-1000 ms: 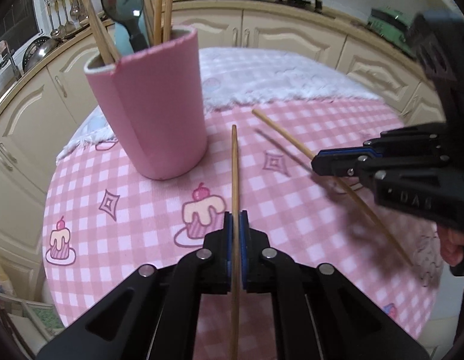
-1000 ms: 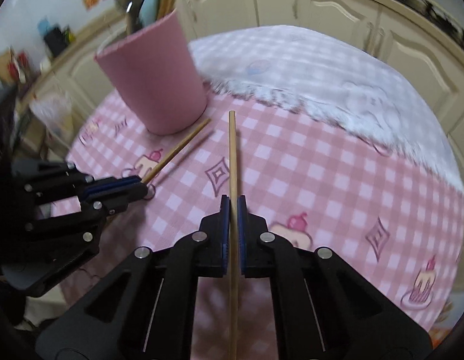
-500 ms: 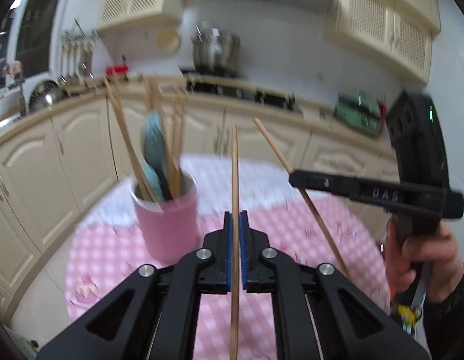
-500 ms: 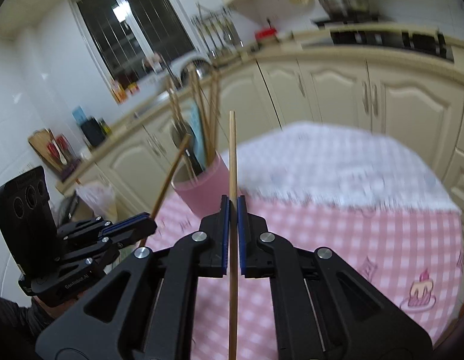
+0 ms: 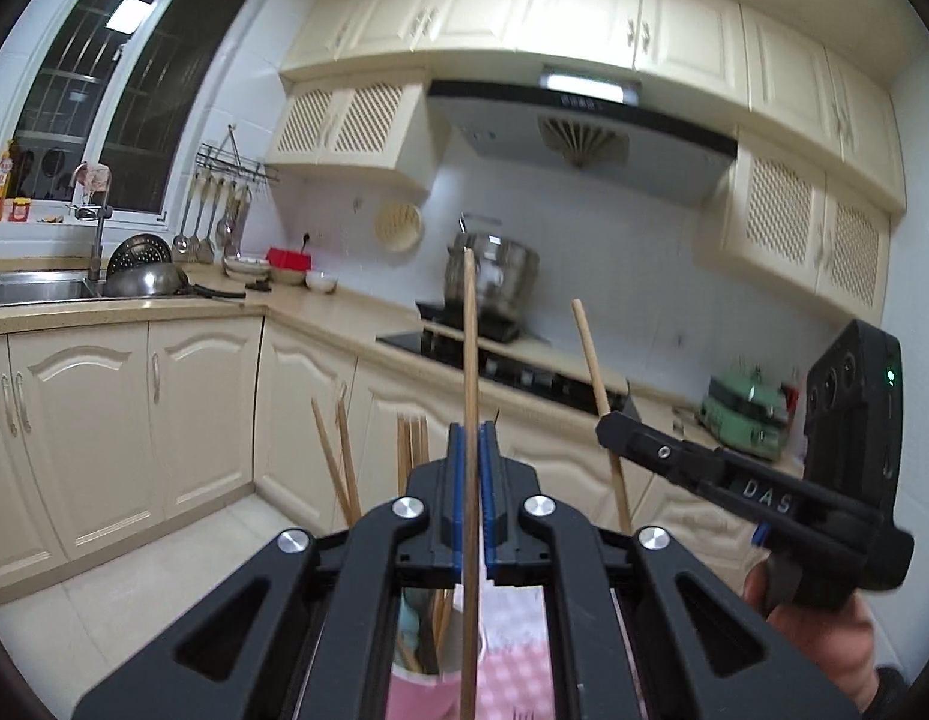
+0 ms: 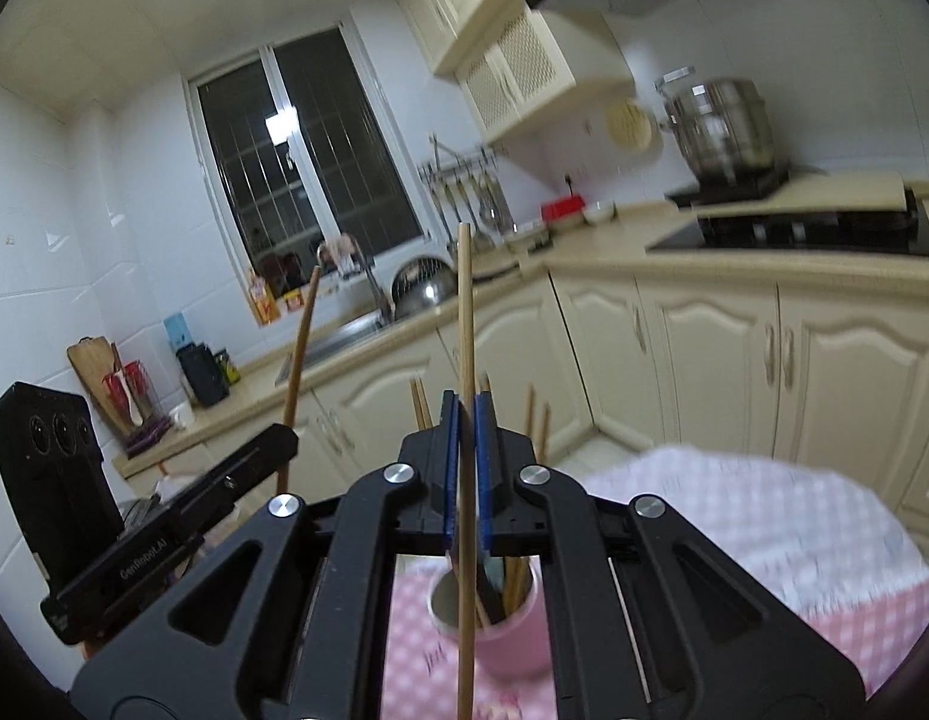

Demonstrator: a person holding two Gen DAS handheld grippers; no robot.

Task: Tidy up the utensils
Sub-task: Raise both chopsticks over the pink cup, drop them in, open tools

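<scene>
My left gripper point(image 5: 470, 438) is shut on a wooden chopstick point(image 5: 468, 330) that stands nearly upright between its blue pads. The right gripper point(image 6: 466, 408) is shut on a second chopstick point(image 6: 464, 312), also upright. Both are raised above the pink cup point(image 6: 512, 642), which holds several chopsticks and a teal utensil and shows between the right gripper's arms. In the left wrist view only the cup's rim point(image 5: 422, 699) shows low down. Each view shows the other gripper beside it: the right gripper point(image 5: 608, 423) and the left gripper point(image 6: 281, 438), each with its stick.
The cup stands on a round table with a pink checked cloth point(image 6: 764, 540). Cream cabinets point(image 5: 104, 420) and a counter run behind, with a sink point(image 5: 38, 288), a hob and a steel pot point(image 5: 494, 276). A person's hand point(image 5: 824, 648) grips the right tool.
Both grippers have risen from just above the tablecloth and tipped up towards level, each lifting its chopstick. The cup has dropped to the bottom of both views.
</scene>
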